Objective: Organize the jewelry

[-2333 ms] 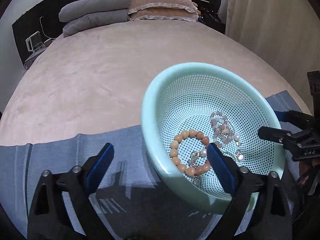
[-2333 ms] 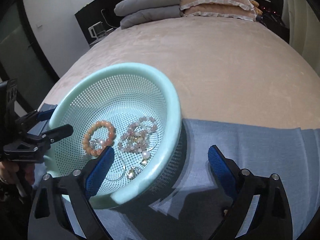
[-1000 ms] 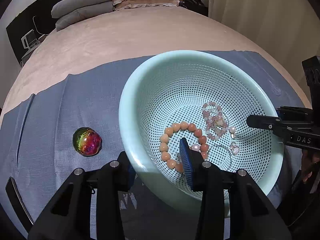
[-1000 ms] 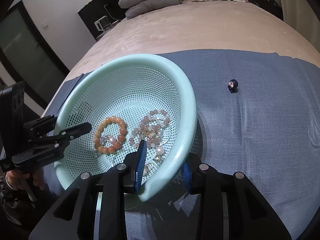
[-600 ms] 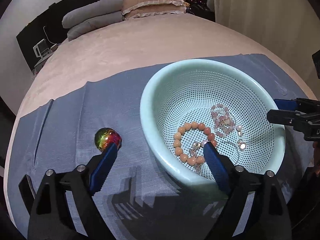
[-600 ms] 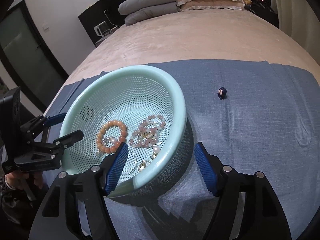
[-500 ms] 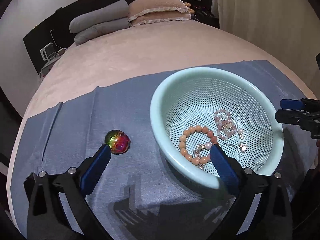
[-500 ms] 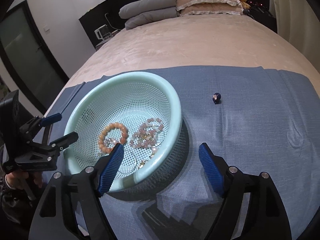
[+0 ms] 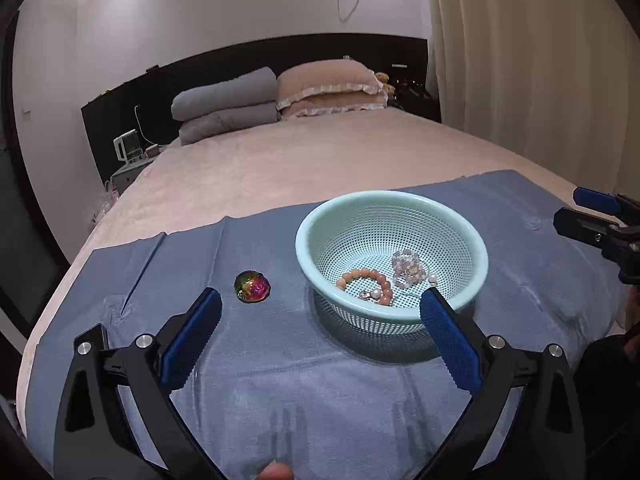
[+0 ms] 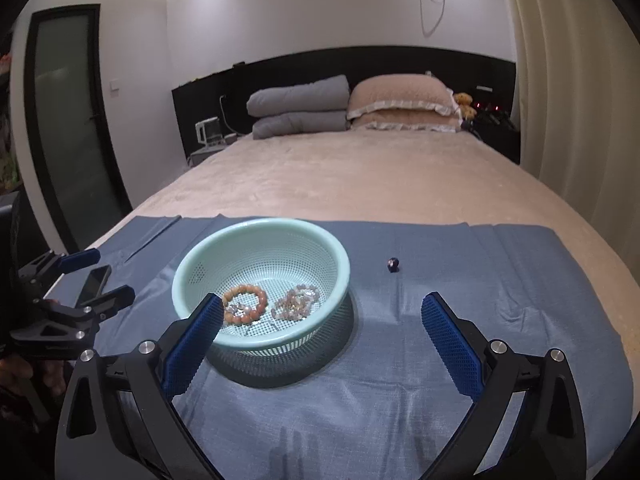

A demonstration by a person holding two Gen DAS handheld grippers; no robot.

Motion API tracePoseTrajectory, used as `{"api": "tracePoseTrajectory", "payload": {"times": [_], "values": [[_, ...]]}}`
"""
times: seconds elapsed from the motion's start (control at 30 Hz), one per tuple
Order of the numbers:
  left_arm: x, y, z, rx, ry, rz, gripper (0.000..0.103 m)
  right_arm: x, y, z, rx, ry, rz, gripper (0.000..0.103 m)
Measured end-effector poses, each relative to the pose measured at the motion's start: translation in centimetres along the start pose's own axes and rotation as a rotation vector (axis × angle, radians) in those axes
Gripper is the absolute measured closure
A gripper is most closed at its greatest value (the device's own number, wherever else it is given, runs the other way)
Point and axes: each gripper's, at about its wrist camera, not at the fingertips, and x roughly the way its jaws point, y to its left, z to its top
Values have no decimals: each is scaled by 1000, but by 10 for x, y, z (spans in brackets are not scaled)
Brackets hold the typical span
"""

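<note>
Blue cloth [image 10: 460,272] over seemingly beige bed [image 10: 360,176]

Your left gripper's pad [image 9: 448,340] is covering the basket's [image 9: 392,204] near rim; the tiny dark bead [image 10: 393,265] is staying too small to identify.

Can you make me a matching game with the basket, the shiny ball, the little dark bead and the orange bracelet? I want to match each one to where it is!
Things:
1. orange bracelet
2. shiny ball
3. little dark bead
4. basket

Places:
A. on the blue cloth, right of the basket
B. inside the basket
C. on the blue cloth, left of the basket
D. standing on the blue cloth, jewelry inside

Pairs: 1-B, 2-C, 3-A, 4-D
</note>
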Motion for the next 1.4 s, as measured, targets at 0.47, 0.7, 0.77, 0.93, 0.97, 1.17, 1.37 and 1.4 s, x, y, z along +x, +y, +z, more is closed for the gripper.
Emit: {"api": "tracePoseTrajectory", "payload": {"times": [0.47, 0.7, 0.77, 0.93, 0.97, 1.17, 1.37, 1.4], "values": [[1, -14, -61, -96, 25, -26, 6, 9, 11, -73, -8, 84, -44, 8], [4, -23, -65, -85, 10, -4, 6, 22, 8, -79, 25, 129, -57, 8], [4, -27, -67, -75, 6, 3, 6, 24, 9, -82, 26, 145, -50, 8], [3, -31, -71, -54, 10, -10, 6, 27, 13, -84, 10, 155, -35, 8], [4, -31, -72, -51, 13, -6, 6, 27, 14, -84, 6, 155, -35, 8], [3, -30, -74, -65, 15, -2, 6, 28, 17, -86, 2, 164, -30, 8], [0, -31, -75, -74, 0, -10, 6, 31, 21, -86, -15, 181, -30, 8], [-1, -31, -76, -74, -3, -5, 6, 31, 21, -86, -16, 181, -28, 8]]}}
